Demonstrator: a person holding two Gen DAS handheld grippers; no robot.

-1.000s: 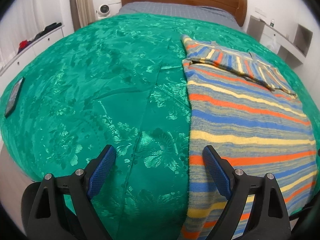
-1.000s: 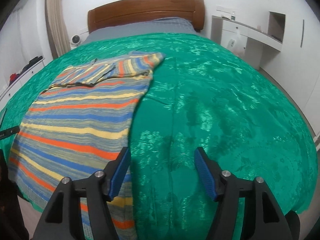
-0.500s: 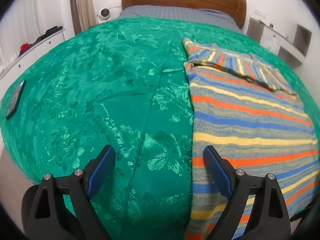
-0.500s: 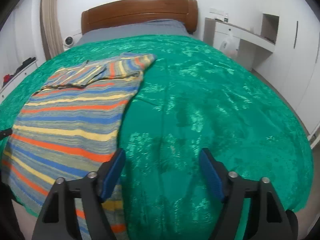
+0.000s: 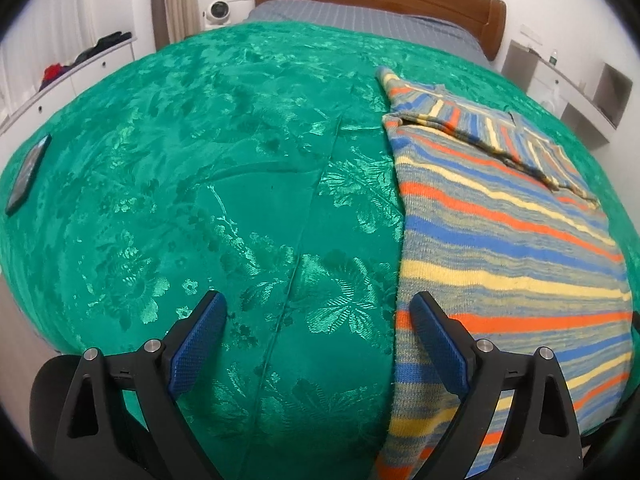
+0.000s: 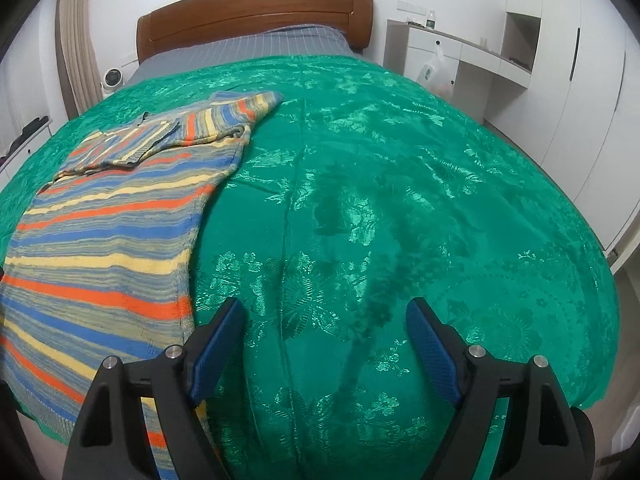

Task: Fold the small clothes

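A striped knit sweater in orange, blue, yellow and grey lies flat on the green bedspread, with both sleeves folded across its upper part. It also shows at the left of the right wrist view. My left gripper is open and empty above the bedspread, its right finger over the sweater's left edge near the hem. My right gripper is open and empty above the bedspread, just right of the sweater's right edge.
A dark phone lies at the bed's left edge. A wooden headboard and grey sheet are at the far end. White cabinets stand on the right, a low white shelf on the left.
Both grippers have drawn back and lifted slightly from the bed; the right view has swung right. The sweater has not moved. Both stay open.
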